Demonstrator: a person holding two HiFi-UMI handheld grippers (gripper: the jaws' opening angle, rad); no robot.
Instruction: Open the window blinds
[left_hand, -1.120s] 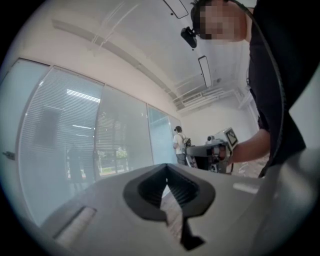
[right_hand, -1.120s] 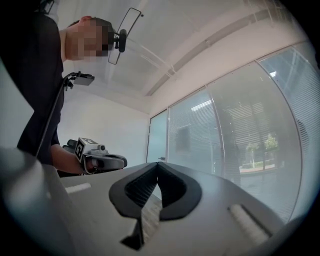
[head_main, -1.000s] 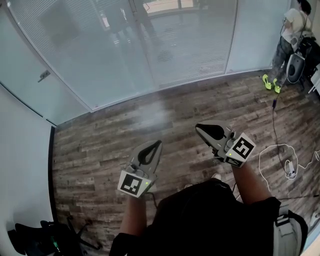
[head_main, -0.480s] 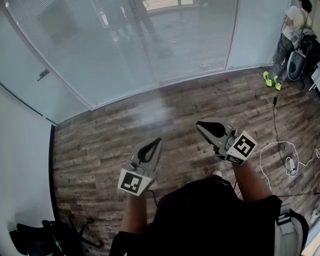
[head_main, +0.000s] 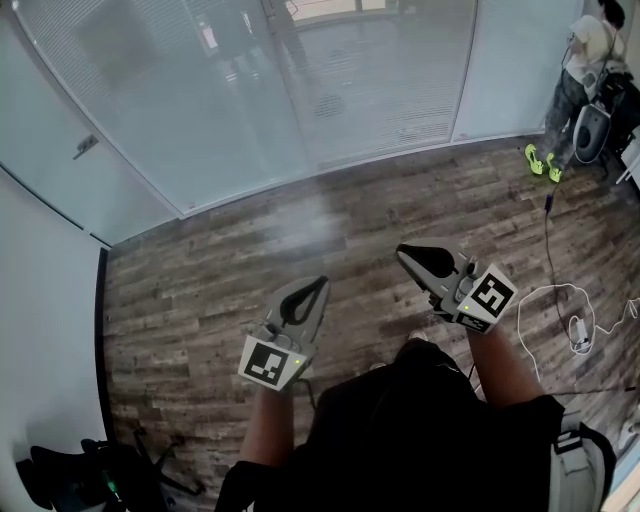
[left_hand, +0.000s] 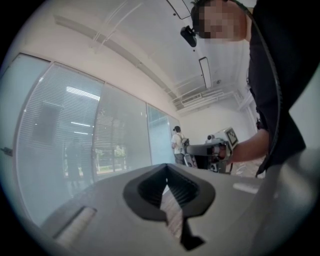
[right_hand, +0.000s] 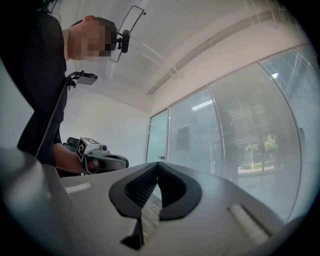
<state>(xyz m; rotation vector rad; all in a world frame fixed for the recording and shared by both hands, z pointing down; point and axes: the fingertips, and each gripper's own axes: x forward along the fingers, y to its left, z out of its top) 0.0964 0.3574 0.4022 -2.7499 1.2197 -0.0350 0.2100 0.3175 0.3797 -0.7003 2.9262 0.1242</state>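
Window blinds (head_main: 340, 90): level slats behind glass, upper frame, well apart from both grippers, across the wood floor (head_main: 200, 290). Left gripper (head_main: 320, 285), right gripper (head_main: 403, 253): jaws together, empty; right judged slightly nearer.

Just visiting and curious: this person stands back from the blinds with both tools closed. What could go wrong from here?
A white cable loops on the floor at the person's right; a step sideways could snag it. The blinds seem to sit behind glass, and no cord or knob shows, so the left gripper and right gripper, both shut, may find nothing to grasp.
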